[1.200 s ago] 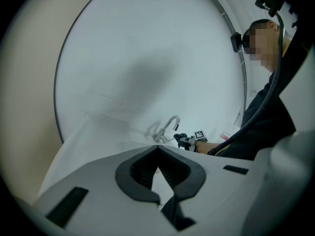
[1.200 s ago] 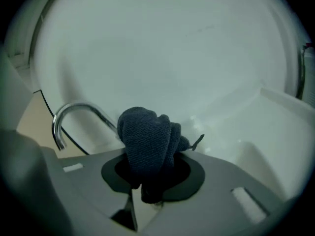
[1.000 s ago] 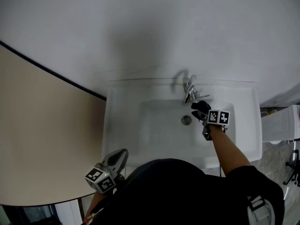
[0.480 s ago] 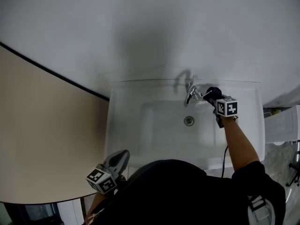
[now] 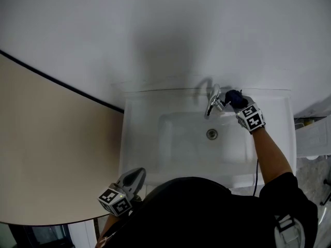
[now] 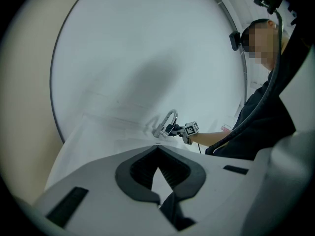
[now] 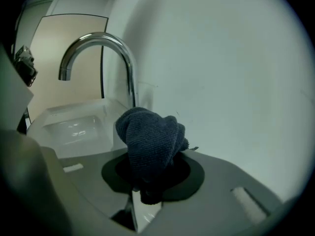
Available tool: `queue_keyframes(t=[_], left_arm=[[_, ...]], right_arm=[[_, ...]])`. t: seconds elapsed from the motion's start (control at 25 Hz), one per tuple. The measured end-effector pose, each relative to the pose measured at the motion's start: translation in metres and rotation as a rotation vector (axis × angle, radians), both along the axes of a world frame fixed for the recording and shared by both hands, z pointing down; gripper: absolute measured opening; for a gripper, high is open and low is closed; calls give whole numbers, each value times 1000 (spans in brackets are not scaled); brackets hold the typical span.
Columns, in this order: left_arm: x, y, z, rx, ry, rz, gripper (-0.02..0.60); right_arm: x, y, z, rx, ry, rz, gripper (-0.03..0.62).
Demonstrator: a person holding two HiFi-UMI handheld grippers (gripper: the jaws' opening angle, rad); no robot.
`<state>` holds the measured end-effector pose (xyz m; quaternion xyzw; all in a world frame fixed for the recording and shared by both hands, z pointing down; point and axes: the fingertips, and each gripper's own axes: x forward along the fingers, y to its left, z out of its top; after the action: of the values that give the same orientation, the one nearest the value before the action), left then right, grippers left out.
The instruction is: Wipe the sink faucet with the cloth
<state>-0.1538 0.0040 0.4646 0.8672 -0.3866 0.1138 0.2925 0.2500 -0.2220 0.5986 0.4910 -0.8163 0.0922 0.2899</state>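
Note:
A curved chrome faucet (image 5: 213,100) stands at the back rim of the white sink (image 5: 135,138). My right gripper (image 5: 239,104) is just right of the faucet base, shut on a bunched dark blue cloth (image 5: 235,96). In the right gripper view the cloth (image 7: 150,134) bulges out of the gripper (image 7: 149,170) and hides the lower part of the faucet (image 7: 123,53); whether they touch I cannot tell. My left gripper (image 5: 137,174) hangs at the sink's near left corner, shut and holding nothing. From the left gripper view the faucet (image 6: 170,119) and the right gripper (image 6: 183,129) show far off.
A plain white wall rises behind the sink. A beige panel (image 5: 46,154) with a dark edge stands to the left. The drain (image 5: 211,134) sits in the basin below the faucet. A white ribbed object (image 5: 313,137) stands right of the sink, over grey floor.
The right gripper with the cloth has risen from over the basin near the drain to the right side of the faucet and has rolled about its own axis. The left gripper has stayed put.

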Motion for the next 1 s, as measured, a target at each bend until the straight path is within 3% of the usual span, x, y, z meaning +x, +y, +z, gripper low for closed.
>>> queue_keyframes(t=[0.12,0.24,0.36,0.44,0.48,0.64,0.76,0.88,1.0], left_arm=[[3,-4,1,-7,0,10,-9],[11,-5,2,1,5,38,-9],[15,-5,2,3,1,48,-9],[13,-4,2,2,-5,40,-9],[10,-4,2,0,-5,33,-9],[6,-4,5,-11,-4,25,-9],[10,-3,7,-13,-6,39,-9],[14,-1,6,-13,-15,53,-9],[14,-2,2,-1,-19,50,-9]], right_arm=[[-32,13,-17,78,97,-124,83],[-74,25,-25,86,163,-241,75],[-75,24,-18,11,48,-217,75],[-60,27,-6,-93,-88,-163,75],[-51,30,4,-139,-99,-141,77],[-32,29,42,-195,103,-130,83],[-18,18,56,-201,329,-165,84],[-4,12,81,-267,548,-213,84],[-6,9,88,-288,619,-257,83]])
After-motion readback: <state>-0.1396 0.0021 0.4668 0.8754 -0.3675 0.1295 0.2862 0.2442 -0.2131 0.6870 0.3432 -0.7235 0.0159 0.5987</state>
